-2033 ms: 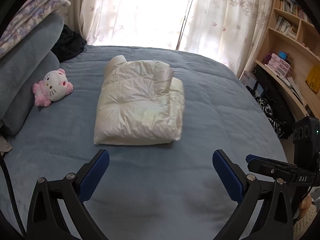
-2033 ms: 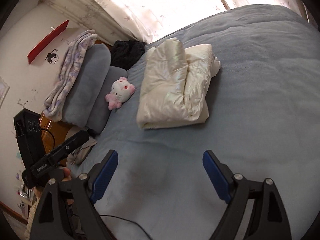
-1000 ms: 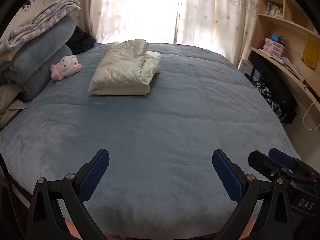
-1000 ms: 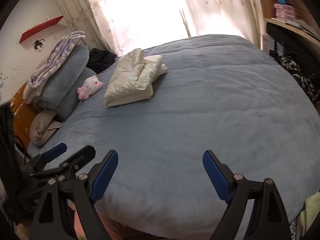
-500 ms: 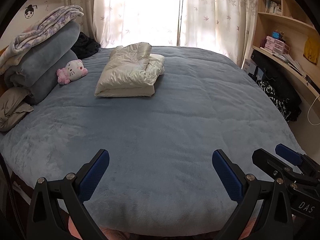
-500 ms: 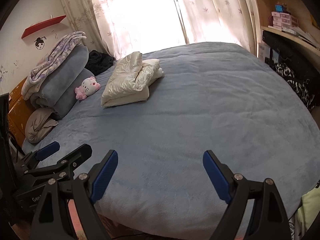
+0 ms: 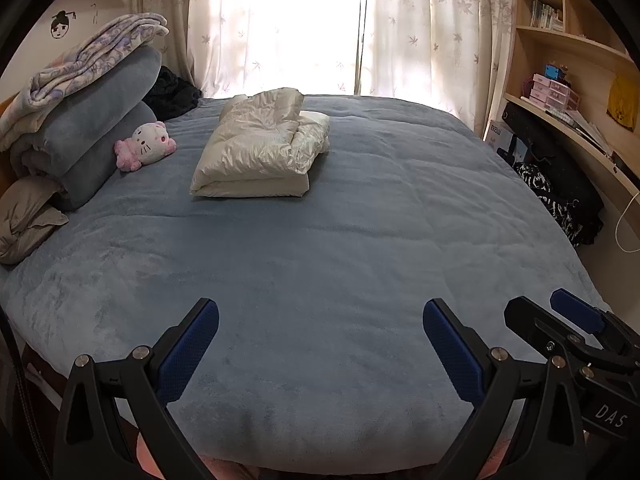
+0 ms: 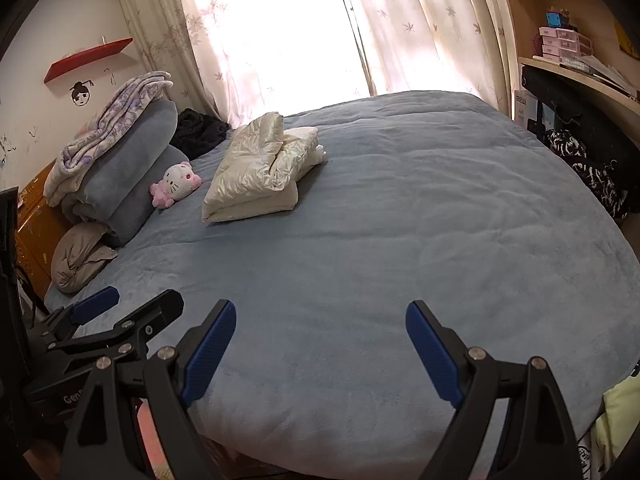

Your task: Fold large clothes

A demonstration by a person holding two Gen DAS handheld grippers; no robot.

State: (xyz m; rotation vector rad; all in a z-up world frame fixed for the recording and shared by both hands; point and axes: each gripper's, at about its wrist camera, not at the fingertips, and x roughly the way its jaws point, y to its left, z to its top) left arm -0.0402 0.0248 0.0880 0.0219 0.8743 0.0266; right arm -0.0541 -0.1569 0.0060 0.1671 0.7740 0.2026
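Shelves (image 7: 568,40) up and to the right of the left claw (image 7: 320,344) hold books and a stack of small pink drawer boxes (image 7: 554,92); what the boxes hold cannot be seen. Count: one folded cream jacket (image 7: 260,148), one pink-and-white plush cat (image 7: 146,146), one patterned blanket (image 7: 92,64) on top of two rolled grey-blue quilts (image 7: 100,120), one beige pillow (image 7: 28,216), one dark garment (image 7: 172,94) near the curtains (image 7: 420,28). Two claws in view. Left claw: blue pads wide apart, nothing between them, hanging over the near edge of the blue bed (image 7: 360,240). Right claw (image 8: 320,344): pads likewise wide apart, empty, over the same near edge; it sits just to the right of the left claw. The jacket lies folded flat on the bed, well ahead of both claws and to their left, touching neither; the plush cat lies just left of it, apart from it.
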